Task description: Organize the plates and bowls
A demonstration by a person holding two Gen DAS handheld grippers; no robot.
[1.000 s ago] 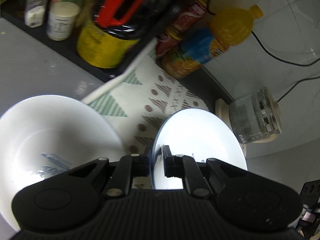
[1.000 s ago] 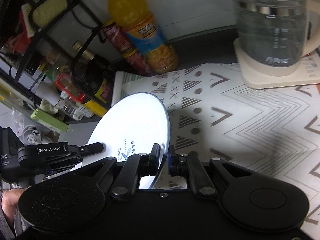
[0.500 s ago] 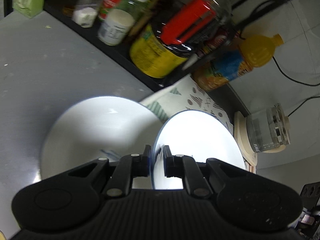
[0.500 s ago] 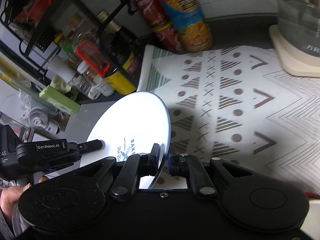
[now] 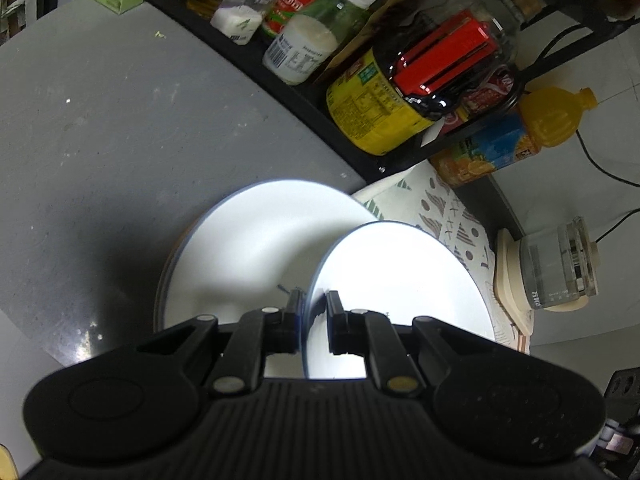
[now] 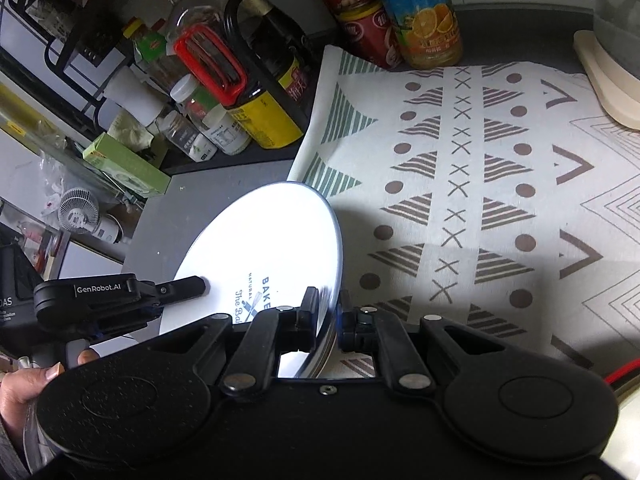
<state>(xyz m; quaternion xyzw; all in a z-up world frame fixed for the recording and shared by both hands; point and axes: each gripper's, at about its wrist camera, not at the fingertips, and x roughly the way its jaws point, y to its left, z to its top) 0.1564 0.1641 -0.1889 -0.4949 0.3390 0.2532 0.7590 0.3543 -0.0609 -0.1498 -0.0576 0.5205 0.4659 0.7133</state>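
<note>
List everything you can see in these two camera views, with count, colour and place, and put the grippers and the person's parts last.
Held plate: one, white with blue lettering, tilted between both grippers.
Plate stack: white top plate, count unclear, on grey counter.
Patterned cloth: one, white with brown and green marks, on the counter.
Orange juice bottle: one, orange, behind the cloth.
Kettle: one, clear glass on cream base, on the cloth.
Rack of bottles and jars: one black rack, mixed colours, at the back.
Left gripper: black, shut on plate rim.
Right gripper: black, shut on plate rim.
Hand: one, behind left gripper.

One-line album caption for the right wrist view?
Both grippers' jaws clamp one white round plate by its rim, beside a patterned cloth mat.
</note>
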